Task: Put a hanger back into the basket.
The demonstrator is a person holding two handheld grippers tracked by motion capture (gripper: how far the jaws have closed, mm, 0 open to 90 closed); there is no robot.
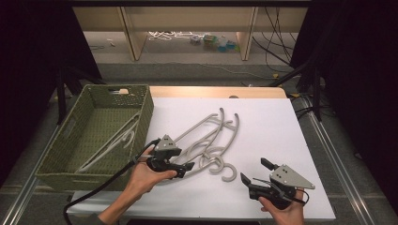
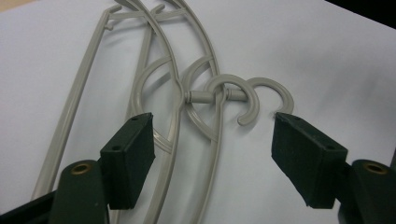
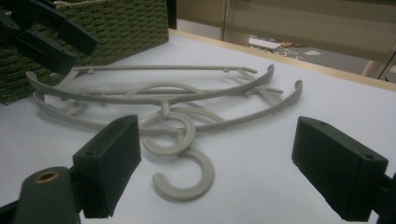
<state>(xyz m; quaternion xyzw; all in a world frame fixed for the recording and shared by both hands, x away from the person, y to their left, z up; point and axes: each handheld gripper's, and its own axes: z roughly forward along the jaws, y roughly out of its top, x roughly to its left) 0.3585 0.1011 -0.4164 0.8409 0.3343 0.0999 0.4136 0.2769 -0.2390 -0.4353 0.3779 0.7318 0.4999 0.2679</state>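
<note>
Two pale grey plastic clothes hangers [image 1: 209,136] lie overlapped on the white table sheet [image 1: 272,126], mid-table, just right of the green woven basket [image 1: 141,101]. A third hanger [image 1: 115,140] of the same kind already lies inside the basket. Long axes of the pair run diagonally, near-left to far-right; both hooks [image 1: 220,166] point toward the near edge and partly overlap.

Left gripper [image 1: 185,168]: jaws spread wide, nothing between them. It sits right at the near-left end of the pair, low over the arms. In the left gripper view the hanger arms [image 2: 175,135] run up between the two pads [image 2: 128,158], hooks [image 2: 254,95] beyond and to the right.

Right gripper [image 1: 256,171]: released too, jaws apart and bare, well right of the hooks and apart from them. In the right gripper view the nearer hook [image 3: 187,179] lies ahead between the pads, not touched.

Judgement: left is the nearer tool, and the basket is on its side. Its jaw gap straddles both hangers' arms crosswise, so closing here may catch two at once.
</note>
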